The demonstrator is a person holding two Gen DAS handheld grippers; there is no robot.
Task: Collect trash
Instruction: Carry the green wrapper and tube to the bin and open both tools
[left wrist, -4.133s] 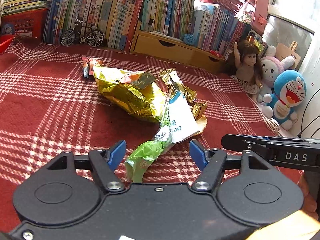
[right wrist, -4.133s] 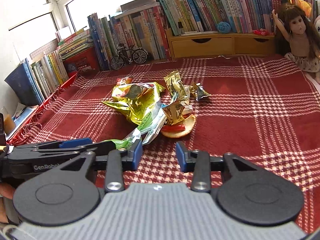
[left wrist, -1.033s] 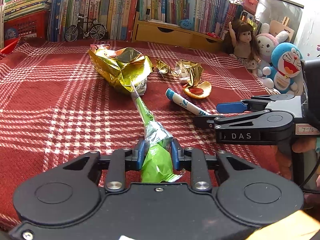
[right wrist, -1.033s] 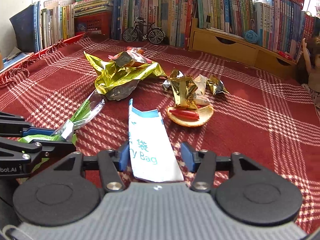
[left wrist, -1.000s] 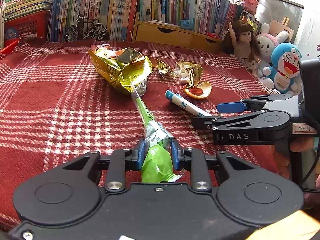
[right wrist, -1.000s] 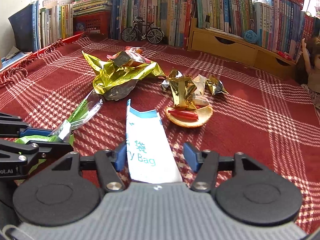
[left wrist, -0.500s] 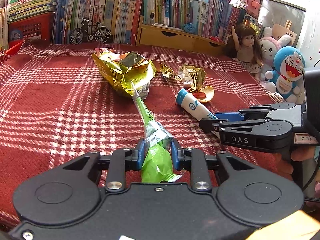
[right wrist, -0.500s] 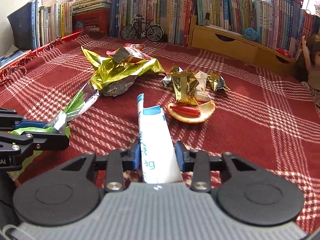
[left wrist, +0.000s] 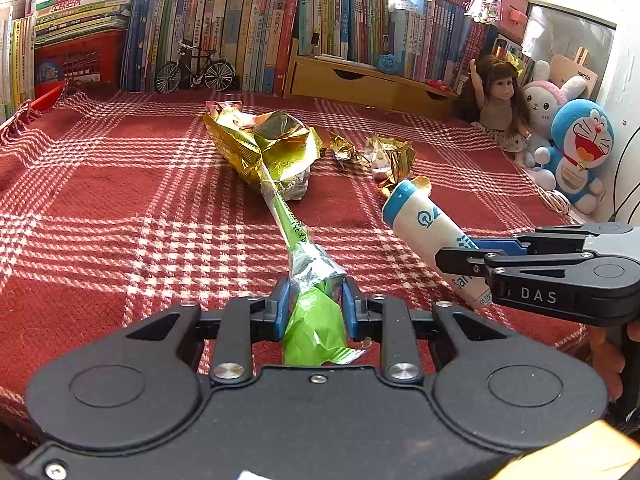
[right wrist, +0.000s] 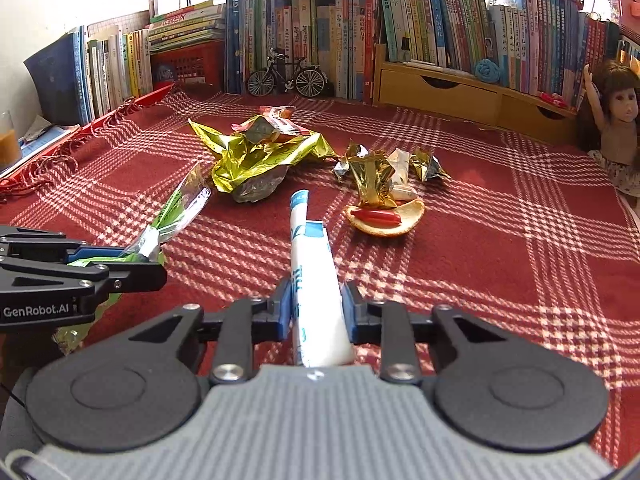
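My left gripper (left wrist: 313,300) is shut on a green foil wrapper (left wrist: 310,320) that stretches forward toward a crumpled gold snack bag (left wrist: 264,148). In the right wrist view the same green wrapper (right wrist: 172,208) shows at the left, beside the left gripper (right wrist: 116,264). My right gripper (right wrist: 314,304) is shut on a white and blue paper bag (right wrist: 316,280), squeezed into a tube and lifted off the cloth. The right gripper (left wrist: 468,252) holds that bag (left wrist: 428,236) at the right of the left wrist view. Small gold wrappers (right wrist: 372,176) and an orange peel (right wrist: 384,216) with a red strip lie ahead.
A red plaid cloth (right wrist: 500,240) covers the surface. Books (right wrist: 320,32), a toy bicycle (right wrist: 286,74) and a wooden drawer unit (right wrist: 460,96) line the back. A doll (left wrist: 498,108) and plush toys (left wrist: 576,152) sit at the right; a red tray edge (right wrist: 120,112) runs along the left.
My right gripper has shut on the white and blue bag, squeezing it from flat into a tube, and raised it. My left gripper still holds the green wrapper, pulled away from the pile.
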